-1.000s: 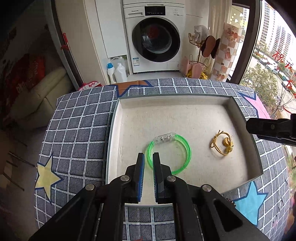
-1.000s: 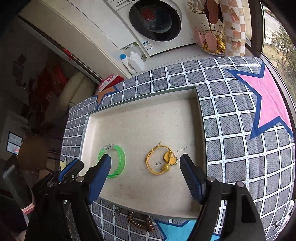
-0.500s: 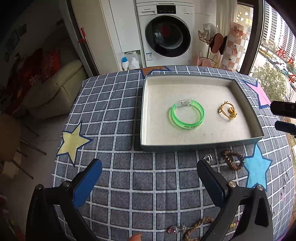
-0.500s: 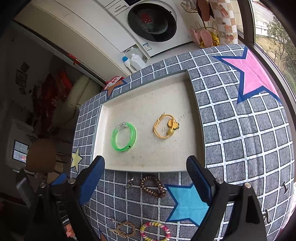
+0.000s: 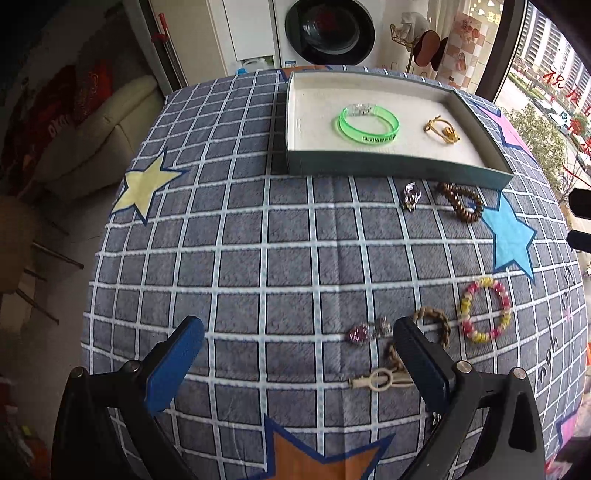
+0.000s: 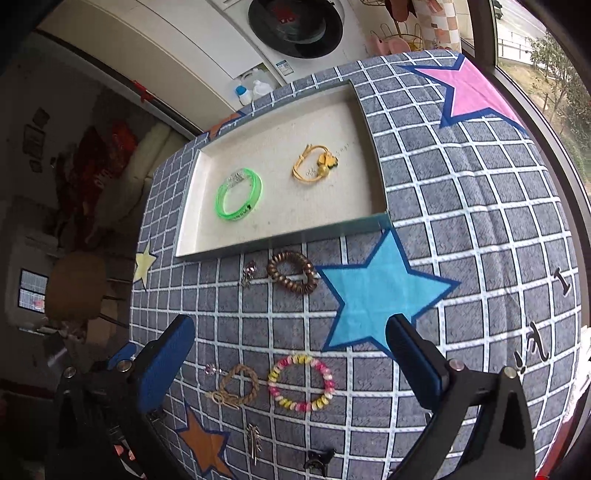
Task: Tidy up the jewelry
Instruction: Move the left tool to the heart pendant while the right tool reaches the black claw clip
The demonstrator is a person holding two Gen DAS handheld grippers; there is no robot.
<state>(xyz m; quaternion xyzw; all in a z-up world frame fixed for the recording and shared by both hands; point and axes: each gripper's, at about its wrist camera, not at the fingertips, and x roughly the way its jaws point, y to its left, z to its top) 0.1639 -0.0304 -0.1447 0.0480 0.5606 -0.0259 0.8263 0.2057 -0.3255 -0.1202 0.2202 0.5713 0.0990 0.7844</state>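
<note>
A shallow tray (image 5: 388,168) (image 6: 280,240) on the checked cloth holds a green bangle (image 5: 368,125) (image 6: 239,198) and a yellow cord bracelet (image 5: 441,130) (image 6: 316,165). Loose on the cloth lie a brown spiral hair tie (image 5: 461,202) (image 6: 291,272), a silver clip (image 5: 411,195) (image 6: 248,273), a pink-yellow bead bracelet (image 5: 485,309) (image 6: 301,383), a braided rope bracelet (image 5: 430,332) (image 6: 236,386) and pink earrings (image 5: 367,331). My left gripper (image 5: 299,356) is open and empty, above the cloth's near part. My right gripper (image 6: 291,365) is open and empty, above the bead bracelet.
A washing machine (image 5: 328,33) stands behind the table, a cream sofa (image 5: 107,122) to the left, a window to the right. A gold hairpin (image 6: 254,441) and a black clip (image 6: 317,458) lie near the front edge. The right gripper's fingers (image 5: 581,218) show at the left view's right edge.
My left gripper opened, leaving the green bangle in the tray. Both grippers have pulled back from the tray toward the near side, so the loose jewelry comes into view.
</note>
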